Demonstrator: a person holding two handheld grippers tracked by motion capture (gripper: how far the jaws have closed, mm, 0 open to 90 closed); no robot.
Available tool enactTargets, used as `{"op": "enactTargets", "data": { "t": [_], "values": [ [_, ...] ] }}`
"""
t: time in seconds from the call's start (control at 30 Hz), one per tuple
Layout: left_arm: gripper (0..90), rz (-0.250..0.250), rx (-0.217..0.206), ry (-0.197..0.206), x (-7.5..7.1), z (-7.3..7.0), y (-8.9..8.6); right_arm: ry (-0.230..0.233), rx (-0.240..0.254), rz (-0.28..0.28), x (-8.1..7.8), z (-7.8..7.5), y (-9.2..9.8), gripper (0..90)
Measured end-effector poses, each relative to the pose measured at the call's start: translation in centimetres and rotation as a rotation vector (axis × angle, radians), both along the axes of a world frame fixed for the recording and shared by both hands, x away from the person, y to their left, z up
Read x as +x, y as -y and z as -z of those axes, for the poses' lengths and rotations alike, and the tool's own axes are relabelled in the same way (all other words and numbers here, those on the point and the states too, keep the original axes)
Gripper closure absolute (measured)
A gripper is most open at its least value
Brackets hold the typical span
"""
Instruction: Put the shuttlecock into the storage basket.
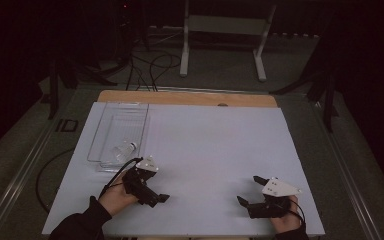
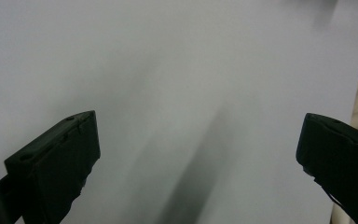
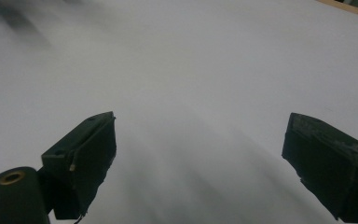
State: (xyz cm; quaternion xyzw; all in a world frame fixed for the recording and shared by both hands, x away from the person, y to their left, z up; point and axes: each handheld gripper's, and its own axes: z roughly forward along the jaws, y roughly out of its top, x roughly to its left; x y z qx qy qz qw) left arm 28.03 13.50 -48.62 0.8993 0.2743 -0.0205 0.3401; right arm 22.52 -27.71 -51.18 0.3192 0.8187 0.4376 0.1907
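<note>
A clear plastic tray (image 1: pixel 125 119) lies at the back left of the white table top (image 1: pixel 215 145). A small clear bottle (image 1: pixel 123 150) lies on its side at the tray's near end. My left gripper (image 1: pixel 156 192) hovers just in front of the tray, pointing right, and in the left gripper view (image 2: pixel 198 144) its jaws stand wide apart over bare white surface. My right gripper (image 1: pixel 250 190) sits near the front right and points left. It is open (image 3: pixel 200 149) with nothing between its jaws.
A wooden strip (image 1: pixel 187 98) edges the table's far side. Beyond it, a white metal stand (image 1: pixel 225 30) and black cables (image 1: pixel 150 65) rest on the dark floor. Broad white surface stretches between the two grippers.
</note>
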Motion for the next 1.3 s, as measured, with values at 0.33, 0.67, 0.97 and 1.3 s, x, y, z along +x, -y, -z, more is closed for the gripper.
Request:
{"op": "enactTargets", "data": {
  "t": [0.33, 0.67, 0.97, 1.3],
  "values": [
    [0.3, -0.018, 0.018, -0.026, -1.1, 1.1, -1.1, -0.001, 0.000, 0.001, 0.0, 0.0, 0.0, 9.8],
    [0.3, -0.052, -0.011, -0.027, -2.0, 1.8, -2.4, 0.004, -0.002, 0.001, 0.0, -0.1, 0.0, 9.8],
    [0.3, -0.110, -0.035, -0.012, -2.7, 2.5, -3.7, 0.000, -0.003, 0.001, 0.0, -0.1, 0.0, 9.8],
    [0.3, -0.171, -0.043, -0.015, -3.1, 3.4, -5.0, -0.004, -0.009, -0.001, 0.0, 0.0, 0.0, 9.8]
  ]
}}
